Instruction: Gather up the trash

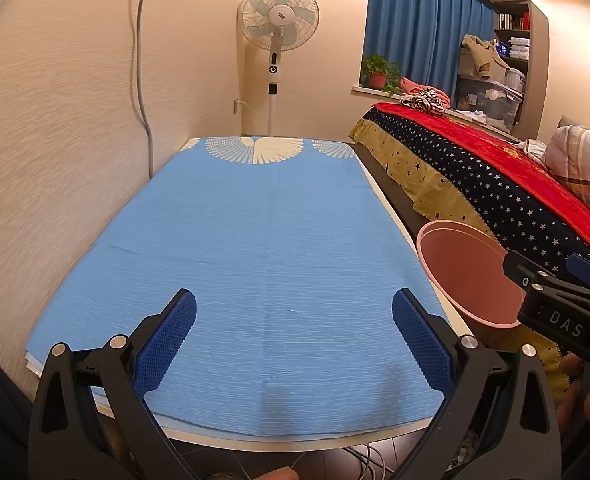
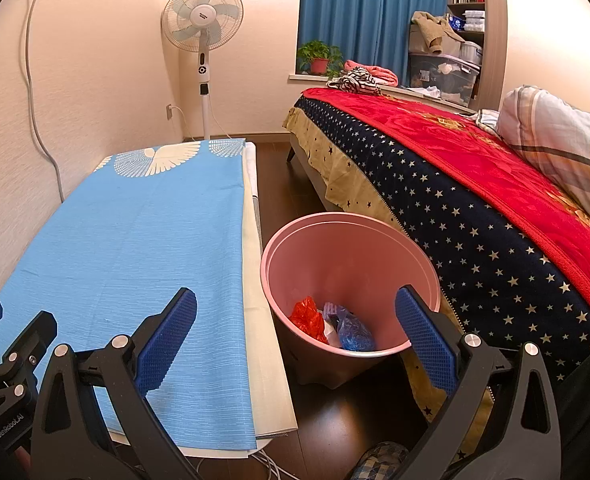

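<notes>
bench point(image 1: 255, 240) under blue cloth bare of trash; pink bin point(image 2: 347, 248) on floor between bench and bed holds red and blue bags, maybe paper too; left gripper point(image 1: 294, 340) and right gripper point(image 2: 295, 340) jaws apart, empty; task looks near done

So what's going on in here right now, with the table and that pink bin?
A person holds a gripper in each hand; the left gripper and the right gripper are both open and empty. The blue tablecloth shows no trash on it. The pink bin stands on the floor between table and bed, holding a red bag and a blue bag.
</notes>
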`<state>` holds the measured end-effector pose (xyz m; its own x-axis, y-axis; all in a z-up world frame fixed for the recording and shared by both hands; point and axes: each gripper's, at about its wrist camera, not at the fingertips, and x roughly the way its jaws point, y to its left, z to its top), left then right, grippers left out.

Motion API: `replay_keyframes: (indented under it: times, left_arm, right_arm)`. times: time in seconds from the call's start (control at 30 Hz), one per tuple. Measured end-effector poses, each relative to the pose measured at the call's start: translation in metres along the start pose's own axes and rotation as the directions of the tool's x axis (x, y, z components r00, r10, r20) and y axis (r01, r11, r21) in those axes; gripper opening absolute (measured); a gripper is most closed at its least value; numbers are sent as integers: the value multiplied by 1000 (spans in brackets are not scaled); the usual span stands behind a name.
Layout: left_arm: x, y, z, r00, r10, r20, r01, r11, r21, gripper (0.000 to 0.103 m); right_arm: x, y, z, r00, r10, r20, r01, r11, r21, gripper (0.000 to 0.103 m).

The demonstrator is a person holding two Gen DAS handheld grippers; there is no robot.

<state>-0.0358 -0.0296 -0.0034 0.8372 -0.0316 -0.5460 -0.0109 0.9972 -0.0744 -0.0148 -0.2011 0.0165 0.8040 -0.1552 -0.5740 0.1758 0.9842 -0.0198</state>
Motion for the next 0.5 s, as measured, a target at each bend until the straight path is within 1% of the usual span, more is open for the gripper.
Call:
replay_keyframes:
  times: [0.5]
  left_arm:
    - [-3, -1, -2, 1000, -8, 5, 8, 1000, -4, 95]
  right_arm:
    - [0, 0, 0, 1000, 0, -2, 0, 1000, -1, 98]
